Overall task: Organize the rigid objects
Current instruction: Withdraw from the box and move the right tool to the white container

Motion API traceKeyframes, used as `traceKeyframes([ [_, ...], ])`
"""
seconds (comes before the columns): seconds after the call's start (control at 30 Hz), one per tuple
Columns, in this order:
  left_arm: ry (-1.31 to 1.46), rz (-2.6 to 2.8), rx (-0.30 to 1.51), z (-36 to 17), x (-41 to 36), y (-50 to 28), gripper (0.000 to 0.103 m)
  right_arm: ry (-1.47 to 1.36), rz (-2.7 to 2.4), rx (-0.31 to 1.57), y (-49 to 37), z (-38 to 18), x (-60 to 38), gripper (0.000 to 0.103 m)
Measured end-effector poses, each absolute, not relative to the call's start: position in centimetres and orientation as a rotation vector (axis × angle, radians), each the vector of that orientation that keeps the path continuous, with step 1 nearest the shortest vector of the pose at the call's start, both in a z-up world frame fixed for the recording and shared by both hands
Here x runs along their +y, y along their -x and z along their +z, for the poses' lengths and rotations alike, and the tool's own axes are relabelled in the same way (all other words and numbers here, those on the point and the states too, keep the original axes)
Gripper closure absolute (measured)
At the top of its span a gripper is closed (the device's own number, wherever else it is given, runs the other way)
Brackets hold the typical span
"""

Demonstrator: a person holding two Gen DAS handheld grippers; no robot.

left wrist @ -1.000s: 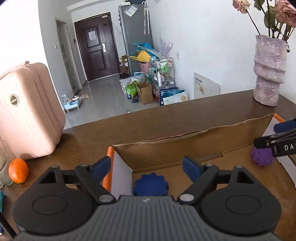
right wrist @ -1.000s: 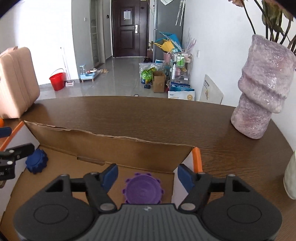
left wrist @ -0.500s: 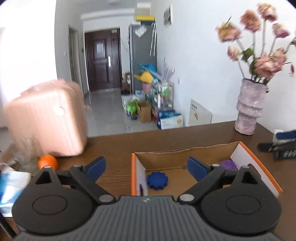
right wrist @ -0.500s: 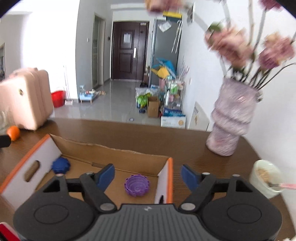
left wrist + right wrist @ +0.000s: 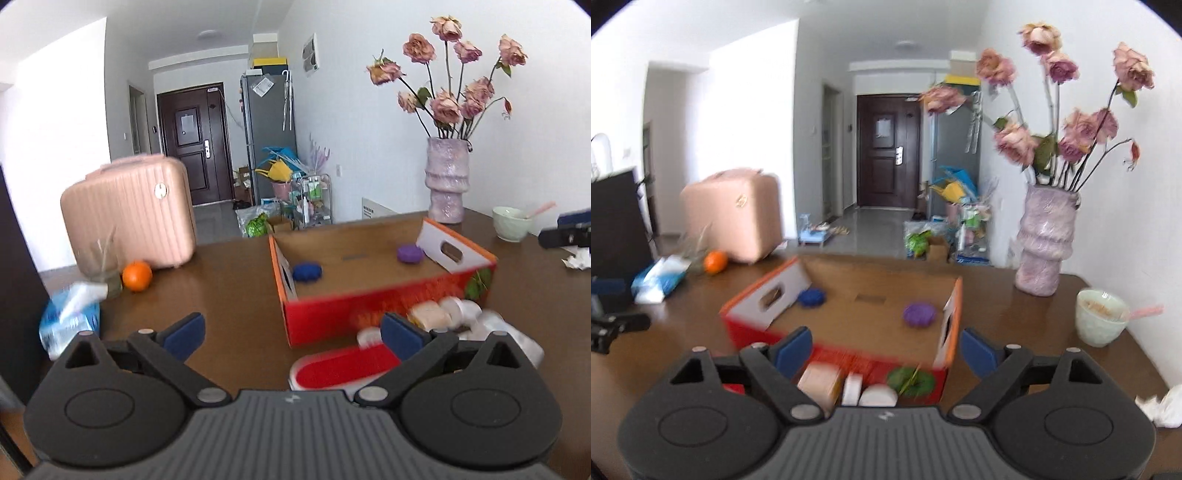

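Now both grippers hang over the brown table [image 5: 236, 280], jaws wide, opening, nothing between. Ahead of the left gripper [image 5: 291, 334], slightly right: cardboard box [image 5: 369, 306], with blue disc [image 5: 307, 272] at its near-left and purple disc [image 5: 410, 253] far-right. Ahead of the right gripper [image 5: 886, 349], the same box [image 5: 846, 360]; small white containers [image 5: 866, 391] blurred just before its fingers.

Left wrist view: looks forward and slightly downward over the table [image 5: 229, 280] from its near edge, with the open box [image 5: 388, 306] right of centre at mid-distance. Right wrist view: same heading, set further right, with the box [image 5: 849, 354] just below centre. Both views share the box, the pink suitcase [image 5: 129, 210] at left, the vase [image 5: 1045, 254] at right and the far door [image 5: 192, 162].
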State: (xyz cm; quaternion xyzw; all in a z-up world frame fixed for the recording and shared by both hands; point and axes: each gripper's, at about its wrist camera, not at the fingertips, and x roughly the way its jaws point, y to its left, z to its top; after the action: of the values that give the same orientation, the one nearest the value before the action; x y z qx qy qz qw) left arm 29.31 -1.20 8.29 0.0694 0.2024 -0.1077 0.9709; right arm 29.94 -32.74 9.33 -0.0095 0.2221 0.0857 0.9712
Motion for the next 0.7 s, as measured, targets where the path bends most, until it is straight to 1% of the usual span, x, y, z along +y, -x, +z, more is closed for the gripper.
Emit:
traceKeyframes([
  [0.07, -0.109, -0.256, 0.419, 7.2, -1.1, -28.5, 0.0, -0.03, 0.232, 0.451, -28.4, 7.4, -32.2, 0.016],
  [0.17, -0.118, -0.298, 0.426, 5.9, -2.0, -28.8, 0.0, -0.017, 0.27, 0.47, -27.8, 4.6, -31.0, 0.018],
  [0.23, -0.093, -0.298, 0.432, 5.3, -2.8, -29.4, 0.0, 0.006, 0.249, 0.494, -28.1, 3.4, -29.9, 0.029],
  [0.3, -0.078, -0.323, 0.444, 4.8, -3.3, -29.9, 0.0, 0.002, 0.269, 0.496, -27.9, 2.9, -29.2, 0.033],
  [0.4, -0.057, -0.341, 0.464, 3.7, -3.9, -30.4, 0.0, -0.049, 0.303, 0.487, -27.6, 2.0, -28.4, 0.032],
  [0.47, -0.041, -0.349, 0.483, 2.9, -4.0, -30.6, 0.0, -0.017, 0.294, 0.489, -27.9, 1.3, -27.4, 0.034],
  [0.5, -0.034, -0.351, 0.492, 2.4, -4.0, -30.7, 0.0, 0.047, 0.244, 0.478, -27.9, 0.9, -26.6, 0.041],
  [0.53, -0.026, -0.351, 0.504, 2.1, -4.0, -30.8, 0.0, 0.125, 0.199, 0.463, -27.9, 0.5, -25.7, 0.057],
  [0.57, -0.02, -0.352, 0.514, 1.7, -3.9, -30.9, 0.0, 0.197, 0.176, 0.438, -27.5, 0.3, -24.9, 0.062],
  [0.6, -0.019, -0.355, 0.521, 1.4, -3.9, -31.0, 0.0, 0.259, 0.165, 0.42, -27.1, 0.0, -24.2, 0.064],
  [0.7, -0.028, -0.344, 0.543, 0.6, -3.9, -31.3, 0.0, 0.359, 0.256, 0.399, -25.1, -0.2, -23.5, 0.064],
])
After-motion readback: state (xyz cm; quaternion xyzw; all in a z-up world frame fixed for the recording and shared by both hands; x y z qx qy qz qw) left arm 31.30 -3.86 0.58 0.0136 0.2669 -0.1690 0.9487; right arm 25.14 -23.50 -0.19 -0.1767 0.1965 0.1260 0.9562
